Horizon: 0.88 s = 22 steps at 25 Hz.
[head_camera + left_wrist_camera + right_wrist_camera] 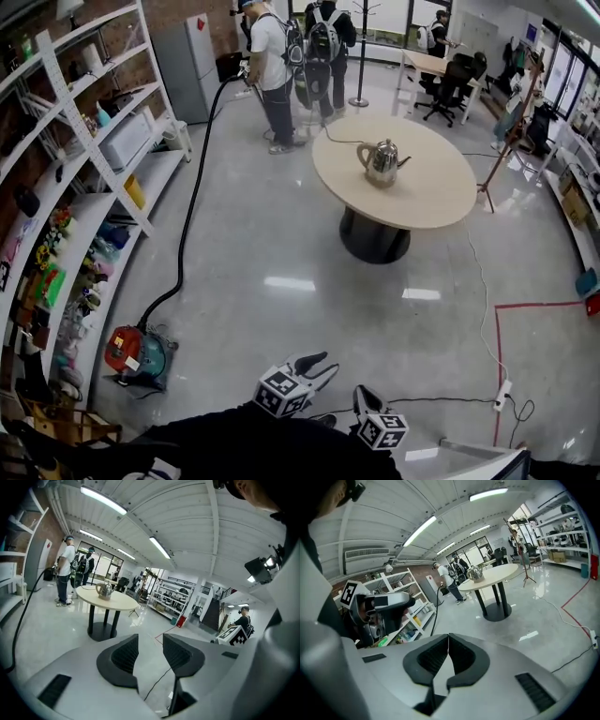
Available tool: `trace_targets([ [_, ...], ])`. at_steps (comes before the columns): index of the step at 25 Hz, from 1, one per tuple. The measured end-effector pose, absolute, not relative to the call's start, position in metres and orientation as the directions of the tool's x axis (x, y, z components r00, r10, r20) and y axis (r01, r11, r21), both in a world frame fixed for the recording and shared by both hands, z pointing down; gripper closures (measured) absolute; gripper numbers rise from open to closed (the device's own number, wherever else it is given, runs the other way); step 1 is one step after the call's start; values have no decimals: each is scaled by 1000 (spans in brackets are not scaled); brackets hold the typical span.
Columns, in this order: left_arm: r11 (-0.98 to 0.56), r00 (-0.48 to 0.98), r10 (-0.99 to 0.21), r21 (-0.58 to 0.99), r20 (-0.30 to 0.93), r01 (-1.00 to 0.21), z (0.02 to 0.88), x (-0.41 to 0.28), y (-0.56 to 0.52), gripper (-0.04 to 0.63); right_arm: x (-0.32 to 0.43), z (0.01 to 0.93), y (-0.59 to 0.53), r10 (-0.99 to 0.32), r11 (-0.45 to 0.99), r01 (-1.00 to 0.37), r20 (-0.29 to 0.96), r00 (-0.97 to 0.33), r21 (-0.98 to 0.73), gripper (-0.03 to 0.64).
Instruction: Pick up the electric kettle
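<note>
We saw the shiny silver metal electric kettle [382, 161] standing on the far round beige bench [441, 192], well apart from us. Our left hand-held gripper [150, 641] held its jaws spread and empty; our right hand-held gripper [448, 641] kept its jaws pressed together.

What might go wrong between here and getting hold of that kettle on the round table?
A white cable trails over the floor from near the table toward the person; it may catch a foot.
A thin cord seems to run from the kettle off the table's far edge; lifting might tug it.
The right claw is shut and would need opening first; the left claw stands open.
</note>
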State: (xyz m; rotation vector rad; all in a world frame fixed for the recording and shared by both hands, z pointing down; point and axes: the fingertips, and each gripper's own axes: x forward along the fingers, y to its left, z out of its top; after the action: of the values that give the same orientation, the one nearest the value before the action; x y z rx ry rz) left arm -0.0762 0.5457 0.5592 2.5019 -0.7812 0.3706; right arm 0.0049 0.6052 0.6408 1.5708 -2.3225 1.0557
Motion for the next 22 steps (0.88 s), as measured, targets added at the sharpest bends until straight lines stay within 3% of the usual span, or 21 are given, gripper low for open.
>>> trace_targets([
  [9, -637, 781, -502, 452, 373, -625, 558, -164, 533, 420, -57, 627, 589, -718, 203, -885, 551, -425, -418, 603],
  [22, -616, 823, -420, 545, 383, -568, 603, -239, 511, 420, -133, 649, 586, -660, 163, -919, 653, -371, -358, 603],
])
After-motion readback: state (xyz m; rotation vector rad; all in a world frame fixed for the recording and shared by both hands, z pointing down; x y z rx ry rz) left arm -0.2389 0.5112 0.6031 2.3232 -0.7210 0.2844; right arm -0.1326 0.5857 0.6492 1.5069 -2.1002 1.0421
